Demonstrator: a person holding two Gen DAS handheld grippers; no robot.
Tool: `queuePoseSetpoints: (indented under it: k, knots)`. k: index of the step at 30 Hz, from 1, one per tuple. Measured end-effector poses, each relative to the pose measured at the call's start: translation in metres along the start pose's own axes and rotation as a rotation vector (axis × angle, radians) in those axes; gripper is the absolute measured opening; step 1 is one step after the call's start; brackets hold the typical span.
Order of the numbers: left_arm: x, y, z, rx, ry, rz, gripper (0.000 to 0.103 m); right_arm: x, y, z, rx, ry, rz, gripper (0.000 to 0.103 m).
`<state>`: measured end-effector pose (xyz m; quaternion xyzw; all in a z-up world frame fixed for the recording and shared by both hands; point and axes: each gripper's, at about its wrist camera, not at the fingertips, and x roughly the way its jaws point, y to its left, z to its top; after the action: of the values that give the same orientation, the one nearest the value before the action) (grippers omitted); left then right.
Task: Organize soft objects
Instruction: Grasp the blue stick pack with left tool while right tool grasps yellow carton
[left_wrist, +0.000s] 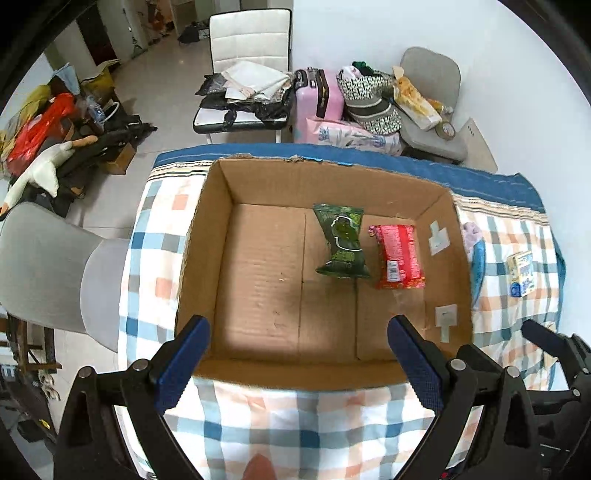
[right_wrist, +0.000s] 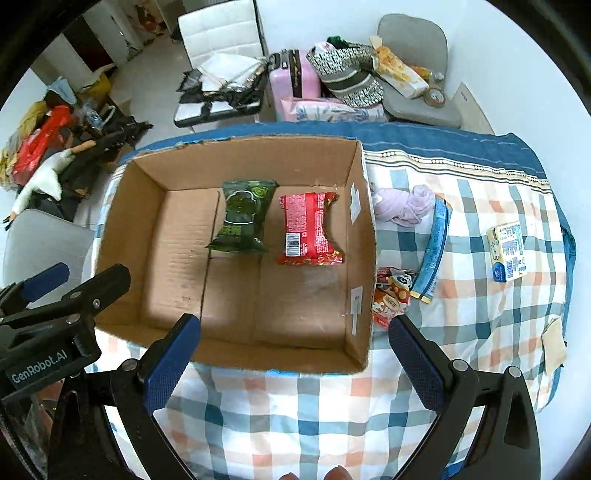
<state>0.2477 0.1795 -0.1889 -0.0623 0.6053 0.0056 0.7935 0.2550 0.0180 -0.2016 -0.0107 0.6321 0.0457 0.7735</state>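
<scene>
An open cardboard box stands on a checked cloth. A green snack packet and a red snack packet lie side by side in it. Right of the box lie a lilac cloth bundle, a blue strip packet, a red-and-white snack packet and a yellow carton. My left gripper is open and empty above the box's near wall. My right gripper is open and empty above the box's near right corner.
The checked cloth covers the table, with a blue border at the far edge. A grey chair stands at the left. Chairs, a pink suitcase and bags crowd the floor behind. A beige paper piece lies far right.
</scene>
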Motion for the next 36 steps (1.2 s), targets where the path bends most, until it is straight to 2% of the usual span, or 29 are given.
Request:
queuePoseSetpoints:
  k: [3, 7, 13, 18, 21, 24, 27, 29, 31, 32, 35, 36]
  knots:
    - [-0.019, -0.013, -0.004, -0.001, -0.038, 0.011, 0.098, -0.014, -0.011, -0.007, 0.005, -0.019, 0.044, 0.103]
    - [-0.038, -0.05, 0.0, 0.034, -0.075, 0.023, 0.098, -0.029, -0.043, -0.011, 0.057, -0.045, 0.11, 0.103]
    - [-0.026, -0.14, 0.022, 0.16, -0.055, -0.001, 0.098, -0.043, -0.138, -0.015, 0.199, -0.066, 0.116, 0.103]
    - [0.027, -0.224, 0.055, 0.251, 0.05, -0.041, 0.098, -0.038, -0.238, -0.012, 0.314, -0.061, 0.021, 0.103]
    - [0.068, -0.262, 0.07, 0.289, 0.154, -0.047, 0.098, -0.023, -0.292, -0.009, 0.365, -0.034, -0.029, 0.103]
    - [0.113, -0.29, 0.078, 0.264, 0.279, -0.091, 0.098, 0.002, -0.339, -0.001, 0.401, 0.018, -0.042, 0.103]
    - [0.157, -0.305, 0.077, 0.193, 0.408, -0.152, 0.09, 0.032, -0.372, 0.01, 0.406, 0.072, -0.023, 0.103]
    - [0.188, -0.309, 0.074, 0.119, 0.486, -0.174, 0.075, 0.052, -0.385, 0.018, 0.399, 0.107, -0.016, 0.103]
    - [0.215, -0.311, 0.069, 0.047, 0.553, -0.193, 0.073, 0.076, -0.393, 0.029, 0.37, 0.154, -0.016, 0.103]
    - [0.224, -0.312, 0.067, 0.028, 0.569, -0.191, 0.065, 0.086, -0.396, 0.033, 0.36, 0.171, -0.01, 0.103]
    - [0.246, -0.317, 0.06, 0.002, 0.612, -0.18, 0.054, 0.115, -0.401, 0.046, 0.329, 0.229, 0.0, 0.103]
    - [0.25, -0.318, 0.058, 0.002, 0.615, -0.169, 0.053, 0.125, -0.402, 0.051, 0.313, 0.242, -0.005, 0.103]
